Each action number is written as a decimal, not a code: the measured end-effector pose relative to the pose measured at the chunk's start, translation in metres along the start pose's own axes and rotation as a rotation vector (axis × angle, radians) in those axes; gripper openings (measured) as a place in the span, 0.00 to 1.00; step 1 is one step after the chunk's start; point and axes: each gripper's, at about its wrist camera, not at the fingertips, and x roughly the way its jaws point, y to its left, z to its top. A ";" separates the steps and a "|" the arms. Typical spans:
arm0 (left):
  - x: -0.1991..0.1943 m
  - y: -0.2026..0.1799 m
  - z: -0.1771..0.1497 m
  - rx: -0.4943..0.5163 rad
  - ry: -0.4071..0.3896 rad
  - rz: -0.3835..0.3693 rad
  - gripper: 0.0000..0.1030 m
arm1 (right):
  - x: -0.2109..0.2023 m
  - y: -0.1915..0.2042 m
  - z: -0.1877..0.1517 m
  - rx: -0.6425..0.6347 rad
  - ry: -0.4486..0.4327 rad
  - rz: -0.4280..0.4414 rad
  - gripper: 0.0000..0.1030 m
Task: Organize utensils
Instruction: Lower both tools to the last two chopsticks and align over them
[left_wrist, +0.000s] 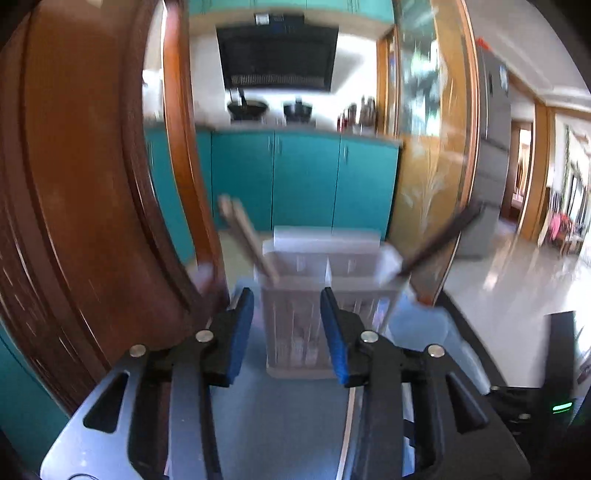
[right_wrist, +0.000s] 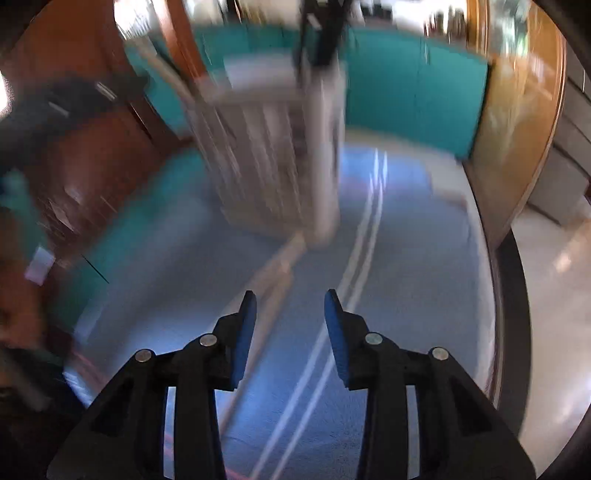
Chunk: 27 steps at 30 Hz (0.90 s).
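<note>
A white slatted utensil holder stands on a blue mat. Wooden chopsticks lean out of its left side and dark chopsticks out of its right. My left gripper is open just short of the holder, with nothing between its blue pads. The right wrist view is blurred. It shows the holder farther off, a pale pair of chopsticks lying on the mat, and a wooden pair beside them. My right gripper is open above the mat, between those two pairs, holding nothing.
A brown wooden door rises close on the left. Teal cabinets stand behind the holder. The table's dark edge curves along the right, with pale floor beyond. A black device with a green light sits at lower right.
</note>
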 end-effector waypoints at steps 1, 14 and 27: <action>0.005 0.000 -0.006 0.001 0.032 -0.001 0.37 | 0.013 0.000 -0.003 0.000 0.052 -0.002 0.37; 0.033 0.000 -0.023 0.017 0.142 0.009 0.47 | 0.033 0.009 -0.011 -0.025 0.108 0.010 0.04; 0.071 0.007 -0.049 -0.019 0.318 -0.032 0.50 | 0.028 -0.008 -0.003 0.060 0.072 0.159 0.32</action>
